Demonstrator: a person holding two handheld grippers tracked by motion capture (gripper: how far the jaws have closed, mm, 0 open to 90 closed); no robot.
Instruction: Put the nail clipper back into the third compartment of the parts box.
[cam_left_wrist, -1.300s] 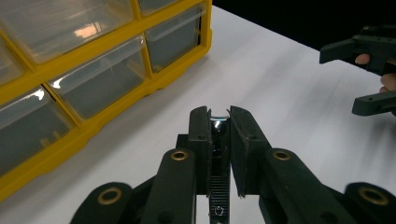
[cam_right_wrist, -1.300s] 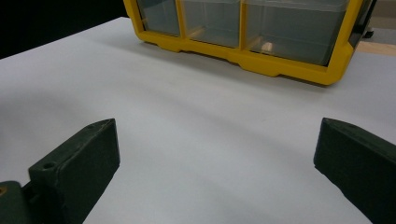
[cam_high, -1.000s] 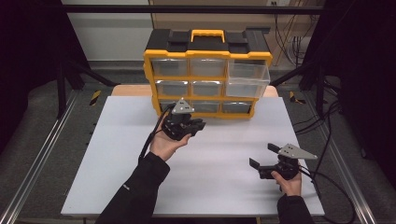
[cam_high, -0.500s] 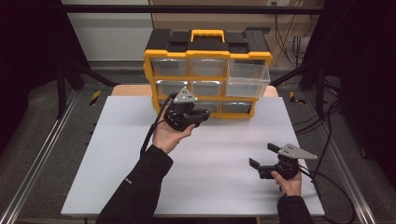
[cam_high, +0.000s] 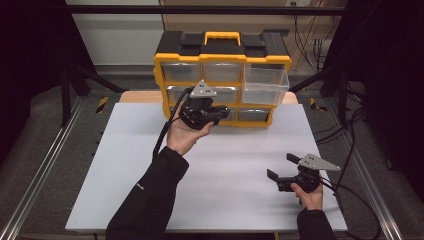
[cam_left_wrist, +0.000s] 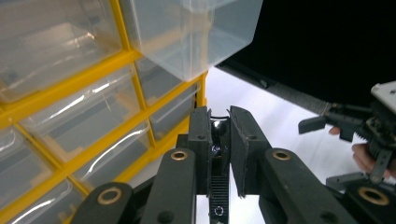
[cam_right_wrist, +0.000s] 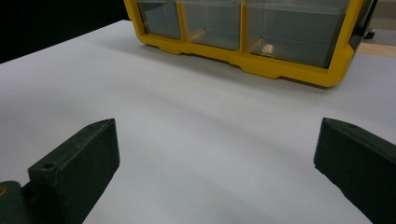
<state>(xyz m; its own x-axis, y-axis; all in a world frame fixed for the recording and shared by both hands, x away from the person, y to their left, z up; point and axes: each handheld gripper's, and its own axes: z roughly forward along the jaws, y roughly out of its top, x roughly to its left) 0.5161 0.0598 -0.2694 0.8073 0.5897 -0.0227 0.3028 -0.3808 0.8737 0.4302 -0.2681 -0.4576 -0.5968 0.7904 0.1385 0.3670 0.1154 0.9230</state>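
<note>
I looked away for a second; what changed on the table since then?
The left gripper, jaws shut, rose and moved up to the yellow drawer organizer, now level with its middle row. Nothing visibly grasped or released. The right gripper stayed open near the table's front edge; the upper right drawer stays pulled out.

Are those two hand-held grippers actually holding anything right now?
The left hand-held gripper pinches a small dark shiny thing between its jaw tips; what it is cannot be told. The right hand-held gripper is open and empty.

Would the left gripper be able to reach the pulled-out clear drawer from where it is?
Probably yes: the left gripper is raised beside the cabinet, with nothing visible between it and the pulled-out drawer.
</note>
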